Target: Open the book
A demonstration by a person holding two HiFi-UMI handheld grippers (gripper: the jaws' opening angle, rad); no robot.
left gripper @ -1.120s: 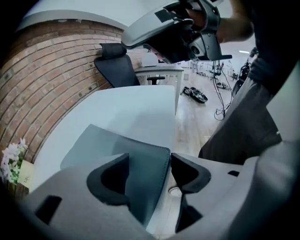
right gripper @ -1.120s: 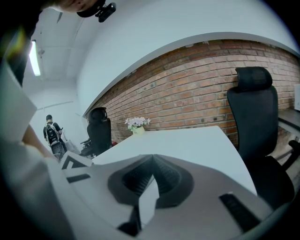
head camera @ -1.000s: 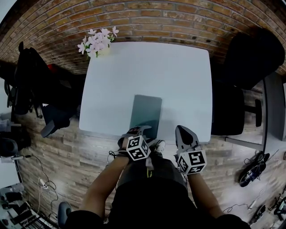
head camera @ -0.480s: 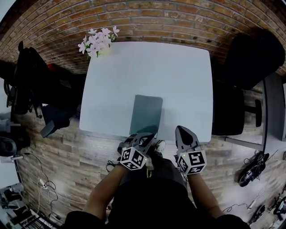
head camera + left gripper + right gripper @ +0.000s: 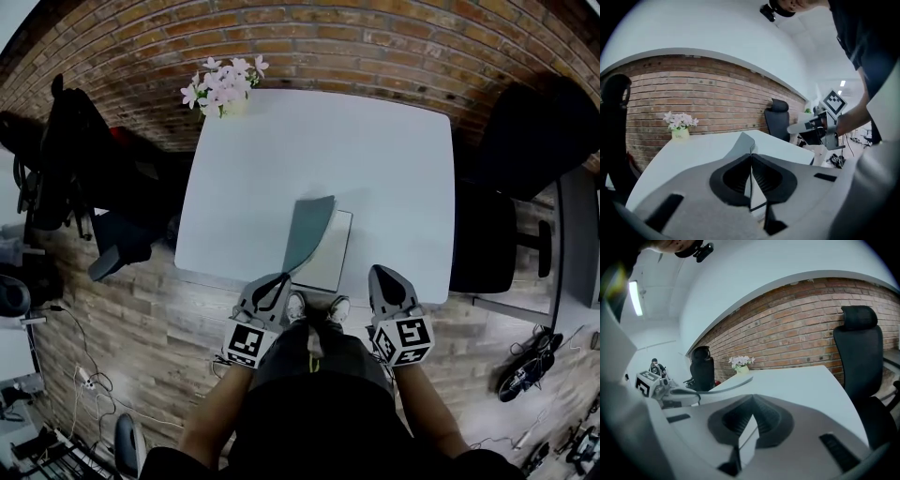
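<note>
The grey-green flat book [image 5: 330, 258] at the near edge of the white rectangular table [image 5: 375, 159] is held by its raised cover [image 5: 309, 228] in the tightly closed left gripper [image 5: 282, 279] — and, with nothing pinned by the closed, empty right gripper [image 5: 384, 274] just off that edge, it could be dragged off.

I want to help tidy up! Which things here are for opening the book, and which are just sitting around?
For the job: thin grey-green book, its cover pinched in the left gripper's jaws; white square table under it.
Just sitting around: pink flowers in a pale pot; black office chair; right gripper, beside the book.
</note>
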